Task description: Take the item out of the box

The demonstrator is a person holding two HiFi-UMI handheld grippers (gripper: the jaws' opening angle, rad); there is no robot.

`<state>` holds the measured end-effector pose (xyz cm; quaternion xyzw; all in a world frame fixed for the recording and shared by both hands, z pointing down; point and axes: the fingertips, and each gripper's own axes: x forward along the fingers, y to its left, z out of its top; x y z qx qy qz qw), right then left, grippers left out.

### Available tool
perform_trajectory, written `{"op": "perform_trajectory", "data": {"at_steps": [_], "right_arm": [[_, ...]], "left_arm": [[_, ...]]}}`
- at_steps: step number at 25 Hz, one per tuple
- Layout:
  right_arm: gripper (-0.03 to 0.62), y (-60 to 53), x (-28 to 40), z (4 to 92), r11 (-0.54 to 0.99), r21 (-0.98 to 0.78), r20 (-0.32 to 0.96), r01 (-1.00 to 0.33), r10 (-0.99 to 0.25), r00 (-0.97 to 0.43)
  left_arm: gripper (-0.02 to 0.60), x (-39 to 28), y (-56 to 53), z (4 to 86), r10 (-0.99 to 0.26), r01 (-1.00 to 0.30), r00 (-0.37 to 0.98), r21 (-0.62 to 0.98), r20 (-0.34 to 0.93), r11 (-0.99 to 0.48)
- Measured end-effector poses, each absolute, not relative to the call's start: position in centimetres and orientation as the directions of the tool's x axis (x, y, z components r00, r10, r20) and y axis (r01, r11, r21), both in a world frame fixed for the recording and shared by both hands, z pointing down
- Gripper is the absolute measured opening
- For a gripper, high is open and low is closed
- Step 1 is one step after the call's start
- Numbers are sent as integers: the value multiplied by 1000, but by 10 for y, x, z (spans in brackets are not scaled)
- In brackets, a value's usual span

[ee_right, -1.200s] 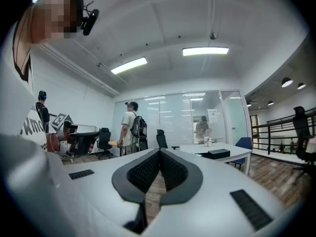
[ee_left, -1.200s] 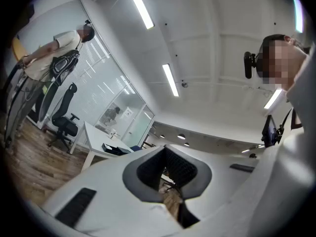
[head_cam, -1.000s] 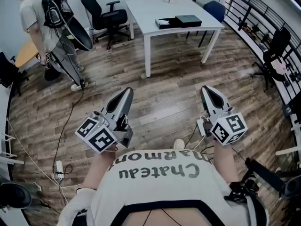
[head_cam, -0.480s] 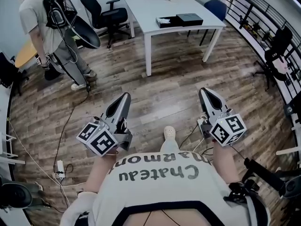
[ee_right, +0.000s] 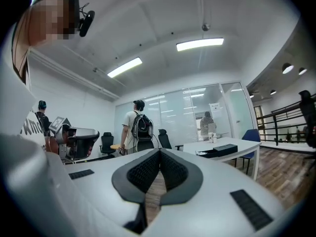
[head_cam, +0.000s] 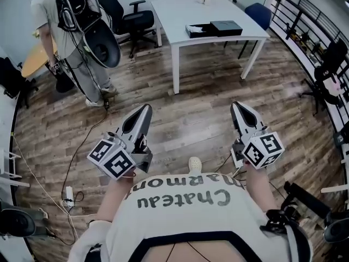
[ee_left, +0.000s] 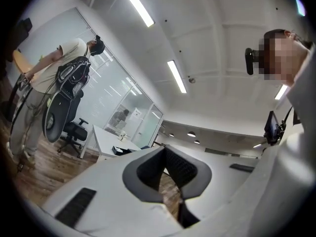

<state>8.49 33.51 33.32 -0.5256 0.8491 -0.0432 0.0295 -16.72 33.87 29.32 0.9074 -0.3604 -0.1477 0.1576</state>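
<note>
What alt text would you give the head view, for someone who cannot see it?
A person in a white printed T-shirt holds the left gripper and right gripper, both shut and empty, over a wood-plank floor. Ahead stands a white rectangular table bearing a flat black box; another person wearing a backpack stands at the left.

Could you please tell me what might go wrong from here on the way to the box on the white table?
A cable and power strip lie on the floor at your left; a foot could catch them.
Another person stands beside the route to the white table; you might collide.
The left gripper and right gripper are both shut and empty; unless opened, they may only shove the black box.
</note>
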Motion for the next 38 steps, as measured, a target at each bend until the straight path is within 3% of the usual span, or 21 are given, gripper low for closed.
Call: {"op": "perform_trajectory", "data": {"at_steps": [19,31,38], "right_arm": [[-2,166,153,302,547,-98,-80,-832,-837,-541],[-2,98,168,321,593,-40,-12,-804,-805,-594],[-2,77,169,354,603,-113,50,-790,-790,-611]], "left_arm": [[-8,-92,193,274,-744,-673,642,328,-185,-663],[-8,-60,131,289,-755,-677,627,346,-193,-650],[-6,-52,109,315,-772,-694,627,378,-100,-613]]}}
